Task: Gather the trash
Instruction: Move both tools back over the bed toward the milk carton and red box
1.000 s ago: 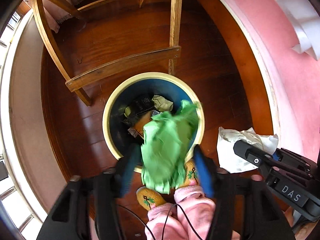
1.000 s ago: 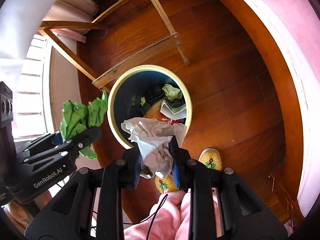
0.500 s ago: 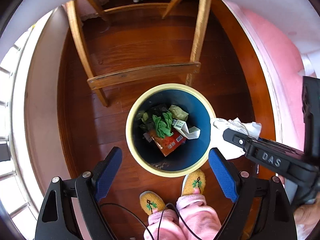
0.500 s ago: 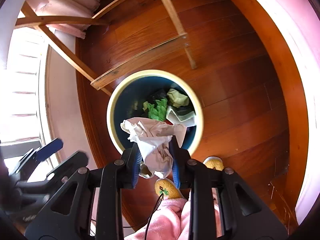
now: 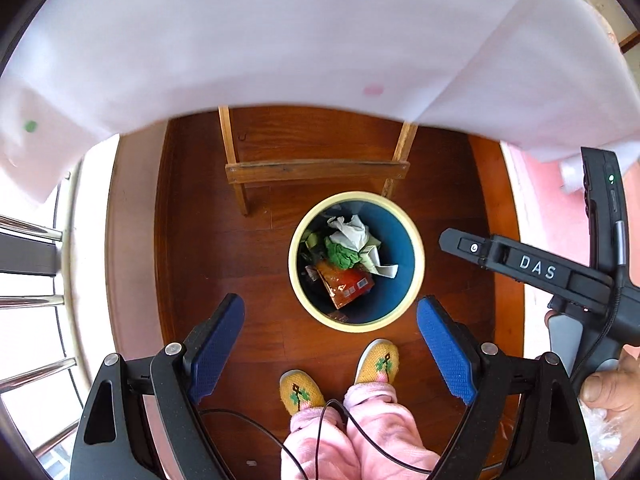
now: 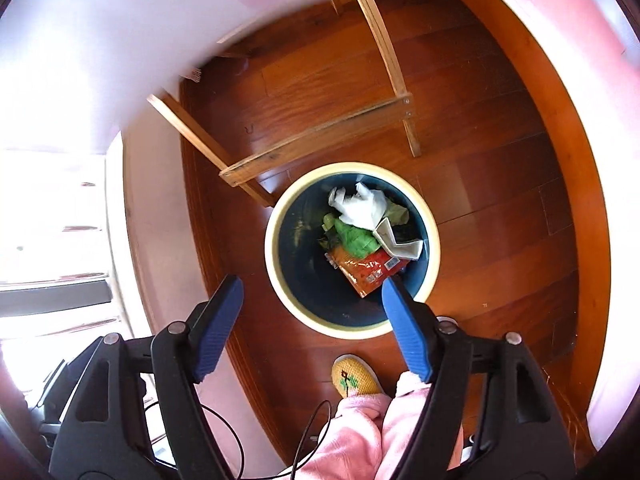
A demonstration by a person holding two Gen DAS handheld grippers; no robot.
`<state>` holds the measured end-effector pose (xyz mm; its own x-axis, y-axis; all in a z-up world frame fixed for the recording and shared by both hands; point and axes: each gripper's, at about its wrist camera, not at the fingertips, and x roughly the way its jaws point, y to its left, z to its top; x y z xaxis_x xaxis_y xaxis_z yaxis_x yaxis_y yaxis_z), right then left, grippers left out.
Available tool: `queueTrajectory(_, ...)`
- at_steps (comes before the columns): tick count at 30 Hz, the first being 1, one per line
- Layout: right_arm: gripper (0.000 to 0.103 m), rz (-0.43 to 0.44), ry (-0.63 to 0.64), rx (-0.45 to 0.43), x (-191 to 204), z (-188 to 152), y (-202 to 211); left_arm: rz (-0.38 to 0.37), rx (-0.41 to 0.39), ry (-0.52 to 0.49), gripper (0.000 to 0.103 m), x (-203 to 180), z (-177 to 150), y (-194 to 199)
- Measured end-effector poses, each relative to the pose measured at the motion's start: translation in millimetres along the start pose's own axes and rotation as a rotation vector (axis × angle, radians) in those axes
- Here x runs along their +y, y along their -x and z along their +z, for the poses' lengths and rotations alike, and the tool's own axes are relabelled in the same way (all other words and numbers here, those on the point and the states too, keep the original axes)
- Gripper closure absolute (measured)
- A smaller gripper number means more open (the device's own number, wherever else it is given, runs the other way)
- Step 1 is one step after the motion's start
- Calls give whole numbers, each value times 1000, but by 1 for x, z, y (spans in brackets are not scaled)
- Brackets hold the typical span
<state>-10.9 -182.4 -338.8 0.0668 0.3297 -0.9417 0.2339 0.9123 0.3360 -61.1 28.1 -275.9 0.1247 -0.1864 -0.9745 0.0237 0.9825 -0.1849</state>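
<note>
Both my left gripper (image 5: pixel 330 344) and right gripper (image 6: pixel 312 320) gape empty above the cream-rimmed blue bin (image 5: pixel 416 264) at frame centre (white paper wad (image 6: pixel 362 208) inside); I should lift straight away.

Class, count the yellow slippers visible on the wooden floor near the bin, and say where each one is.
2. One slipper is below the bin, nearer the left gripper's left finger; the other slipper sits right of it, closer to the bin's rim.

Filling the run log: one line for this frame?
left gripper: open, empty | right gripper: open, empty | white paper wad, green wad: in bin
</note>
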Motion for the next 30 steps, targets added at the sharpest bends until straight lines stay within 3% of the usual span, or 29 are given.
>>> queueTrajectory(18,33,80,62,-105,71,-57,198,-45,-195,-166,14,-32,17,221)
queueTrajectory(25,33,79,135,-198,110,-71,275,-94,-313,-220,14,-44,34,304)
queueTrajectory(30,33,57,190,-311,135,-72,339,-118,-385,-268,14,-56,50,346)
